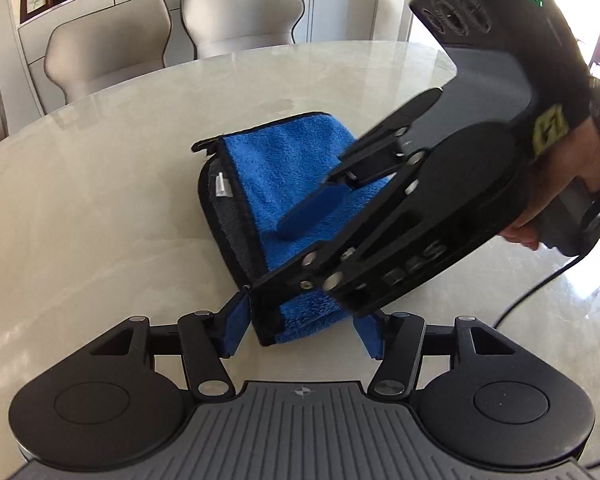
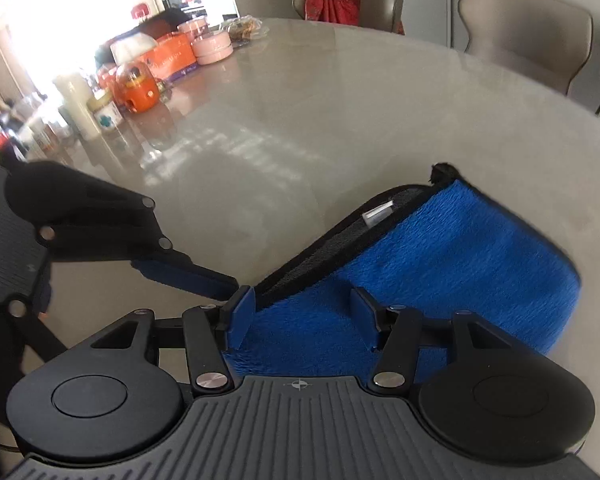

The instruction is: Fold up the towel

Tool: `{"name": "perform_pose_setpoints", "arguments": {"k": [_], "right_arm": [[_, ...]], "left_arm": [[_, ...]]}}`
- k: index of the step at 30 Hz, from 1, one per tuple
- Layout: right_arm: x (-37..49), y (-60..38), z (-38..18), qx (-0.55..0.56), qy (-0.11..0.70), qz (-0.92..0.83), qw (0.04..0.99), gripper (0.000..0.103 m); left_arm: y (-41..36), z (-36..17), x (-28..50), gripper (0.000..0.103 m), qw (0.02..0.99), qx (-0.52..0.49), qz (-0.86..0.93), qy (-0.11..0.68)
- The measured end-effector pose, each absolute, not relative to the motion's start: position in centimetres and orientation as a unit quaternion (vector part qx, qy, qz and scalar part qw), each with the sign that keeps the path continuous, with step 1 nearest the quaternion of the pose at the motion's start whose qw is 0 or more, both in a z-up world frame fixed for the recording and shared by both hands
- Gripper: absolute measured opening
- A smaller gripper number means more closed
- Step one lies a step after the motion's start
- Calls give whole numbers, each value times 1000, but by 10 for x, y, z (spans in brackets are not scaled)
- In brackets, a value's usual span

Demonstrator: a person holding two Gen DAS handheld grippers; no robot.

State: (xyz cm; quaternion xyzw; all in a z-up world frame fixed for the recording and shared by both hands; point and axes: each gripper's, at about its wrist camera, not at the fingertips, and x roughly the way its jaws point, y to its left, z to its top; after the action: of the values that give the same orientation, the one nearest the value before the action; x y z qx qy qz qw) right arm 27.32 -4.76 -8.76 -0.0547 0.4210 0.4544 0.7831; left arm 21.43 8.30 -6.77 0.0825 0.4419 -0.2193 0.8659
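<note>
On the pale marble table (image 1: 100, 200) we see the blue towel (image 1: 284, 168) lying folded over, its black-trimmed edges stacked along one side, with a grey inner face and a small white label (image 1: 222, 188) showing at the open edge. We hold our left gripper (image 1: 304, 330) at the towel's near corner, jaws apart, one blue pad on each side of that corner; we cannot tell whether either pad touches the cloth. Our right gripper (image 1: 284, 256) reaches in from the right over the towel, held by a hand (image 1: 560, 184) at its handle. Its jaws also stand apart: one blue finger (image 1: 308, 210) lies over the blue top face, while the other sits down by the near corner, just beside our left pad.

From the right wrist view, the towel (image 2: 460, 248) fills the space ahead and runs under the right gripper (image 2: 300, 316), whose spread pads sit on or just above the pile. The left gripper (image 2: 204, 280) comes in from the left, one finger pointing at the towel's near corner. Well apart at the far end of the table (image 2: 300, 100) stand an orange box (image 2: 172, 58), pink round tins (image 2: 212, 46) and some jars. Beige chairs (image 1: 176, 28) line the far side.
</note>
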Motion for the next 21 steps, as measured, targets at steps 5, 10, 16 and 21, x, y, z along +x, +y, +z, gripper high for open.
{"name": "perform_pose_setpoints", "arguments": {"k": [5, 10, 16, 21], "right_arm": [[277, -81, -80, 21, 430, 445, 785, 55], [269, -139, -69, 77, 410, 360, 835, 55], [242, -122, -84, 3, 436, 375, 818, 56], [221, -105, -83, -85, 415, 372, 826, 57]], "left_arm": [[92, -62, 217, 60, 866, 96, -214, 441], [93, -51, 235, 60, 875, 84, -210, 429], [92, -40, 262, 61, 886, 53, -203, 415], [82, -49, 281, 61, 874, 17, -205, 440]]}}
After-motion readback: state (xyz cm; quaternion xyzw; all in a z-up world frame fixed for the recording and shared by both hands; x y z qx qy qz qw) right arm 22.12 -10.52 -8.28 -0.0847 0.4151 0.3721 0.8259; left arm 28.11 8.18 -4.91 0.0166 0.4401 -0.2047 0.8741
